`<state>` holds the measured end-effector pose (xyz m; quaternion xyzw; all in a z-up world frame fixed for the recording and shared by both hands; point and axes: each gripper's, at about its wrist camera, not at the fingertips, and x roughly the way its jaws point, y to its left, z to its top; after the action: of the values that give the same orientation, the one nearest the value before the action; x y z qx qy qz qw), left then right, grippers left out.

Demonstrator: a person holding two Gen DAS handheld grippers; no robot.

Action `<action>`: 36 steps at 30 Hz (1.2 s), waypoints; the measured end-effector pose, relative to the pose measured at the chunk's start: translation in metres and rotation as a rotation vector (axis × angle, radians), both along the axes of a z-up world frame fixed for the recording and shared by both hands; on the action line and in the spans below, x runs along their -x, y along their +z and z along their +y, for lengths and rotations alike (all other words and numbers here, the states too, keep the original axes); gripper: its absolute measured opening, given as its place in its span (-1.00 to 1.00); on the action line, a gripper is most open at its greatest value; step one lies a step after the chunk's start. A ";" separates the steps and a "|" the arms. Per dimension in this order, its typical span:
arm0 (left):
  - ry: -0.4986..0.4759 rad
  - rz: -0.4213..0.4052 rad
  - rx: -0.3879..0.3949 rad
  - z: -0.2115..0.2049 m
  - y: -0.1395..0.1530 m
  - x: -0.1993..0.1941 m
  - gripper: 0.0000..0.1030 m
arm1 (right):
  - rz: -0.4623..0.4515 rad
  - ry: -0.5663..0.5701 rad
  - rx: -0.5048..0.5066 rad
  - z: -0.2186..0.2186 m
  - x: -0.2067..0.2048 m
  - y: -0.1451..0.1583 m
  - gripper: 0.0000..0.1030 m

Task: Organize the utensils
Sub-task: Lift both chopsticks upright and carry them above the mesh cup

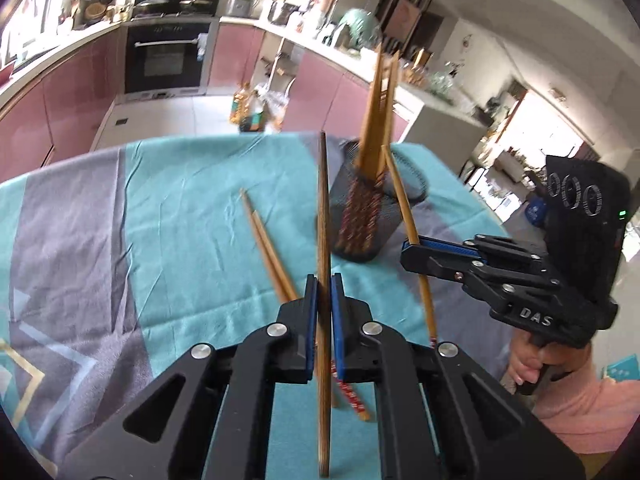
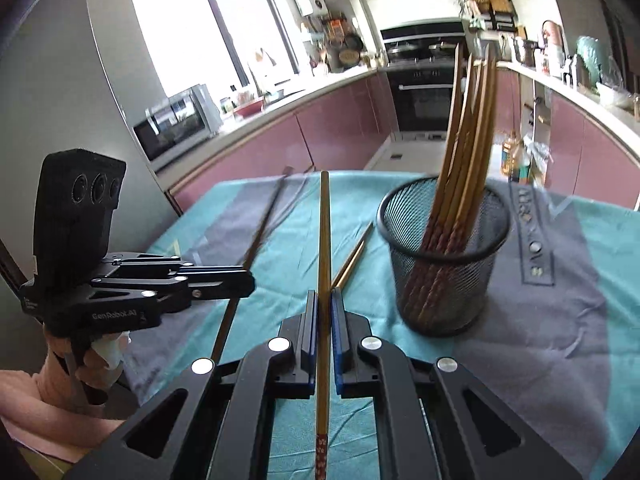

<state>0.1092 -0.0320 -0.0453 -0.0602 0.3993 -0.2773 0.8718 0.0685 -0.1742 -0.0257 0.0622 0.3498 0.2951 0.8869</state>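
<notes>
My left gripper [image 1: 324, 280] is shut on a dark brown chopstick [image 1: 323, 216], held above the table. It also shows in the right wrist view [image 2: 250, 282] at the left. My right gripper [image 2: 325, 296] is shut on a lighter chopstick [image 2: 324, 232] with a red patterned end. It also shows in the left wrist view [image 1: 406, 250], right of the holder. A black mesh holder [image 2: 440, 264] stands upright with several chopsticks [image 2: 468, 128] in it; it also shows in the left wrist view [image 1: 362, 216]. Two loose chopsticks [image 1: 268, 248] lie on the cloth, seen too in the right wrist view [image 2: 354, 256].
The table wears a teal and grey cloth [image 1: 180, 216], also seen in the right wrist view [image 2: 560, 300]. Beyond its far edge are pink kitchen cabinets [image 2: 340, 120], an oven [image 1: 166, 60] and bottles on the floor [image 1: 250, 110].
</notes>
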 end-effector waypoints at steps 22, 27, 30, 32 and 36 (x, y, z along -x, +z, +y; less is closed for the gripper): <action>-0.027 -0.243 0.141 -0.009 0.099 -0.001 -0.86 | -0.216 -0.067 -0.095 -0.052 -0.008 0.075 -0.89; -0.029 -0.290 0.129 -0.022 0.119 -0.010 -0.86 | -0.261 -0.084 -0.101 -0.059 -0.014 0.093 -0.89; -0.026 -0.315 0.122 -0.029 0.131 -0.016 -0.86 | -0.283 -0.098 -0.103 -0.064 -0.019 0.102 -0.89; -0.021 -0.326 0.120 -0.032 0.135 -0.020 -0.86 | -0.294 -0.107 -0.104 -0.066 -0.020 0.106 -0.89; -0.021 -0.346 0.122 -0.040 0.146 -0.027 -0.86 | -0.299 -0.128 -0.112 -0.070 -0.028 0.109 -0.89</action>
<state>0.1361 -0.0722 0.1005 -0.0604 0.2263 -0.3164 0.9193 0.0968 -0.2442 0.0835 0.0890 0.1923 0.2630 0.9412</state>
